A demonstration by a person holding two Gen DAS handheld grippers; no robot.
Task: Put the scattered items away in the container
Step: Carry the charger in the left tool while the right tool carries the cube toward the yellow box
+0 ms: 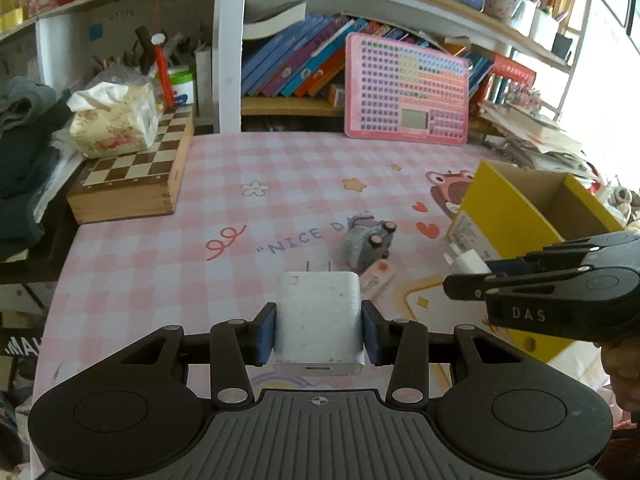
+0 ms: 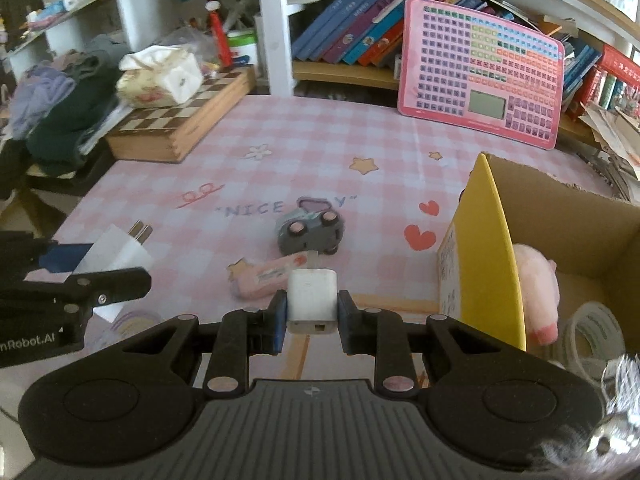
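On the far left of the desk a wooden chessboard box [image 1: 132, 184] sits under a tissue pack [image 1: 114, 120], both well apart from the work and not clearly part of it.

The left gripper [image 1: 319, 330] is clenched on a large white charger [image 1: 318, 318]; its blue pads press the block's two sides and the prongs point away, over the pink checked mat [image 1: 160, 240]. The charger appears to hang clear of the mat.

Just beyond it, near the middle of the mat, two items lie loose: a small grey toy car [image 2: 310, 230] tipped on its side with wheels showing, and a pink tube-like item [image 2: 266, 278] lying flat just nearer than the car, touching or almost touching it.

The right gripper [image 2: 312, 320] grasps a smaller white charger [image 2: 312, 300] squarely between its pads, above the mat and just left of the container.

To the right stands the yellow cardboard box [image 2: 492, 248], open at the top. Inside it rest a pink plush toy [image 2: 536, 292] and a coiled white cable [image 2: 592, 332], so part of the tidying looks done.

By this showing the task is roughly midway: two items are in the box, two chargers are in hand and not yet over the opening, and the car and the pink item remain to be collected.
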